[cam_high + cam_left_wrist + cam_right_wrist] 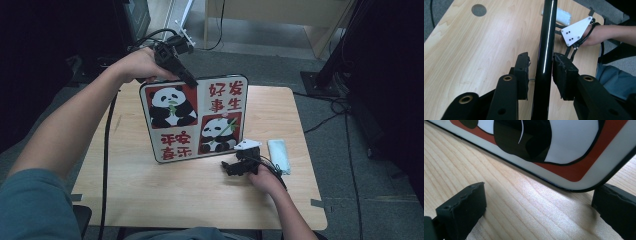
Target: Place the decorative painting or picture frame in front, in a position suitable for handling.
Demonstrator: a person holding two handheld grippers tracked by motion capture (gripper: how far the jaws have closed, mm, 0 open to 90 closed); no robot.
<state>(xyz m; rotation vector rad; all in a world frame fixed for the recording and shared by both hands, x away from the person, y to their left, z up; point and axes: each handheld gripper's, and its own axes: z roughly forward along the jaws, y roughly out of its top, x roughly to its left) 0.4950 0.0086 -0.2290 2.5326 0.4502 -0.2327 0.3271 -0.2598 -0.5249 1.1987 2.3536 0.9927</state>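
A square panda board (192,117) with red Chinese characters stands on edge on the wooden table (150,195), tilted slightly. My left gripper (190,80) reaches down over its top left edge. In the left gripper view the board's thin black edge (545,50) runs between the jaws of that gripper (541,67); a small gap shows on the left side and the right pad sits close against it. My right gripper (232,167) rests on the table at the board's lower right corner (574,150). Its jaws (539,202) stand wide apart, the right one just beyond the corner.
A pale folded cloth (279,154) lies near the table's right edge, also in the left gripper view (562,16). A round hole (479,10) sits in the tabletop. Cables trail on the floor at the right, and dark furniture stands behind and beside the table.
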